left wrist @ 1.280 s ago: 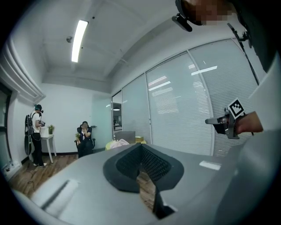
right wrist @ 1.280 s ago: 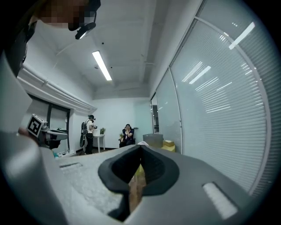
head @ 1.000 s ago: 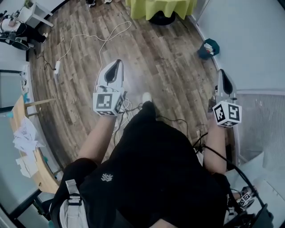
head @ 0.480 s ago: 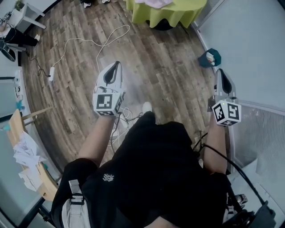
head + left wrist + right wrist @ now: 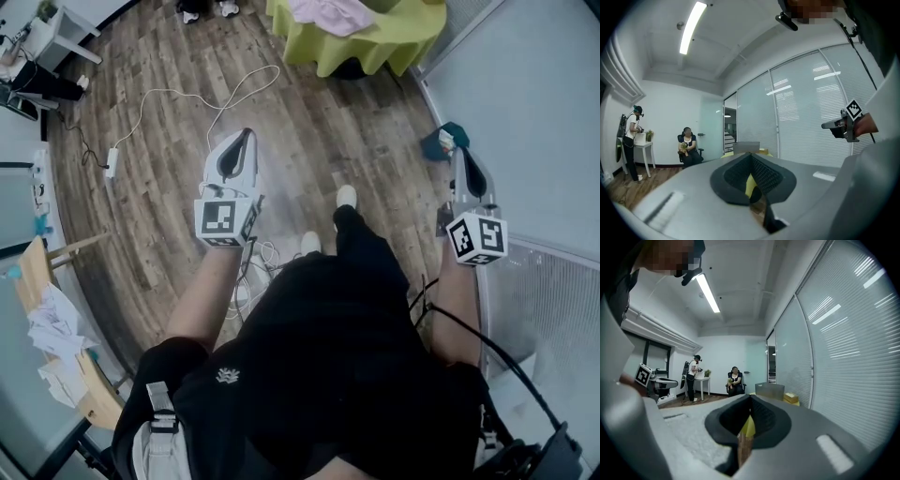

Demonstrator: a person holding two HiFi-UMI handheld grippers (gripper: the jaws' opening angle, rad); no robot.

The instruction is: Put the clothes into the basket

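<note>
A pink garment (image 5: 328, 14) lies on a round table under a yellow-green cloth (image 5: 375, 45) at the top of the head view. In the gripper views a grey box-like container (image 5: 769, 391) stands on that table; whether it is the basket I cannot tell. My left gripper (image 5: 247, 135) is held level above the wooden floor, well short of the table, jaws shut with nothing between them (image 5: 750, 155). At the right, beside the glass wall, my right gripper (image 5: 460, 154) is shut and empty too (image 5: 750, 397).
A white cable (image 5: 187, 94) and power strip (image 5: 111, 161) lie on the floor at the left. A teal object (image 5: 448, 142) sits by the right wall. A seated person (image 5: 687, 145) and a standing person (image 5: 632, 140) are at the far end. A wooden table with papers (image 5: 52, 328) is at the left.
The person carrying the grippers has walked forward. The table and pink garment have come further into the head view; both grippers keep their pose, shut.
</note>
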